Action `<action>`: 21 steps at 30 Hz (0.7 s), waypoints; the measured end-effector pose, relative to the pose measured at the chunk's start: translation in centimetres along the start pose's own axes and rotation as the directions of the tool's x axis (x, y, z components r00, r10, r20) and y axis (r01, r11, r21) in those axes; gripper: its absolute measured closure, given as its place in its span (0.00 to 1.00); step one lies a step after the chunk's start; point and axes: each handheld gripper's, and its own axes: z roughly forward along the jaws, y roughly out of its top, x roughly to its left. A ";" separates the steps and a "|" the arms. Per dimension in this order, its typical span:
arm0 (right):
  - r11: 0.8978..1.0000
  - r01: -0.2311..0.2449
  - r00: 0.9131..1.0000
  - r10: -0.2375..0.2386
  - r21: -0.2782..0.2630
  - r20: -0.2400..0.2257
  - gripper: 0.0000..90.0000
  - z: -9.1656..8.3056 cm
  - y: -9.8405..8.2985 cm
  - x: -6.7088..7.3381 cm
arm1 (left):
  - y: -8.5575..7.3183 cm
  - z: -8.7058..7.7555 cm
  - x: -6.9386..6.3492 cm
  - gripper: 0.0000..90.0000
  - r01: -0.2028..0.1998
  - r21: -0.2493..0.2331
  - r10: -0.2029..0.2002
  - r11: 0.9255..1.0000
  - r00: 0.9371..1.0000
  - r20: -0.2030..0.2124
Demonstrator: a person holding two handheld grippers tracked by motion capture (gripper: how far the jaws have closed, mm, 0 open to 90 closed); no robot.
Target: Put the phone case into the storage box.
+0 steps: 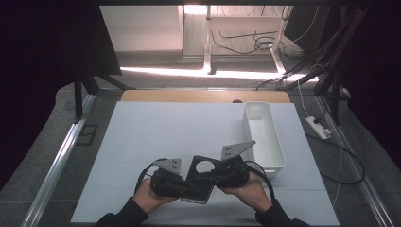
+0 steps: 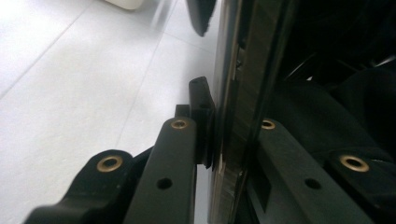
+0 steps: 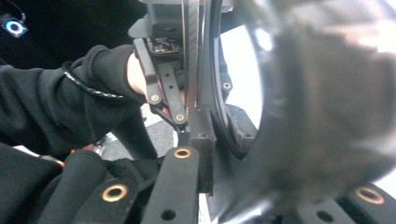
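On my right a white bin (image 1: 276,142) stands on the white table cover (image 1: 156,137), just beyond my right gripper (image 1: 222,172). Both my hands sit at the near edge, grippers facing each other. Between them I hold a flat black plate with a round hole (image 1: 201,177), tilted, long axis near-to-far. My left gripper (image 2: 212,135) pinches its edge; the right one clamps the opposite edge.

Your plate (image 1: 201,179) near table (image 1: 165,132) front edge, between your grippers; bin (image 1: 265,137) behind, to right.
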 end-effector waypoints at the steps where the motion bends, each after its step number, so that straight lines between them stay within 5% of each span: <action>1: 1.000 0.002 1.000 -0.002 -0.006 0.007 0.87 0.0 0.0 0.1 | 0.1 -0.1 -0.2 0.95 -0.004 0.001 0.004 1.000 1.000 -0.021; 8: 0.999 -0.009 0.993 0.014 -0.037 0.121 0.65 -0.5 0.2 0.1 | 0.1 -0.2 -0.4 0.95 0.004 0.018 -0.002 1.000 0.994 -0.109; 13: 0.997 -0.013 0.977 0.028 -0.070 0.214 0.47 -1.2 0.3 0.0 | 0.1 -0.2 -0.3 0.94 0.023 0.015 -0.021 1.000 0.987 -0.158; 17: 0.997 -0.004 0.965 0.025 -0.081 0.260 0.38 -1.4 0.4 0.0 | 0.0 -0.3 -0.2 0.94 0.052 0.004 -0.050 0.999 0.977 -0.206; 18: 0.997 -0.002 0.956 0.026 -0.080 0.293 0.32 -1.5 0.5 0.0 | 0.0 -0.4 -0.2 0.94 0.052 0.007 -0.049 0.999 0.968 -0.247; 21: 0.997 0.008 0.946 0.018 -0.080 0.323 0.25 -1.7 0.6 0.1 | 0.0 -0.4 -0.2 0.94 0.065 -0.001 -0.062 0.998 0.958 -0.280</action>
